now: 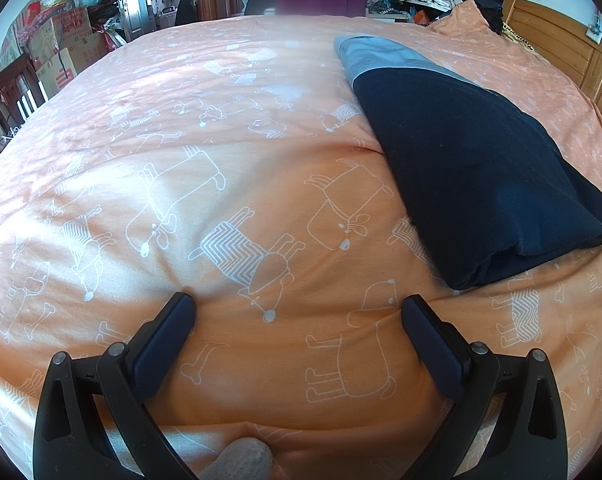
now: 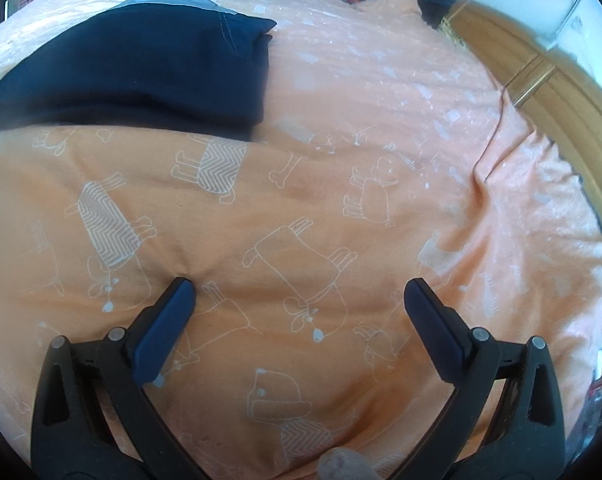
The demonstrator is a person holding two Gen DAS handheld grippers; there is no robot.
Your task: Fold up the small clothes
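The folded navy garment [image 1: 477,168] lay on the orange bedcover [image 1: 221,208], w/ left gripper [image 1: 297,312] and right gripper [image 2: 299,292] both spread wide, empty, near it.

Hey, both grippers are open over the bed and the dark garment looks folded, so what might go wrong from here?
1. The folded navy garment lies on a soft, rumpled orange duvet; pressing nearby may loosen its layers.
2. The left gripper and right gripper hover low over the duvet and might pinch bedding instead of clothing.
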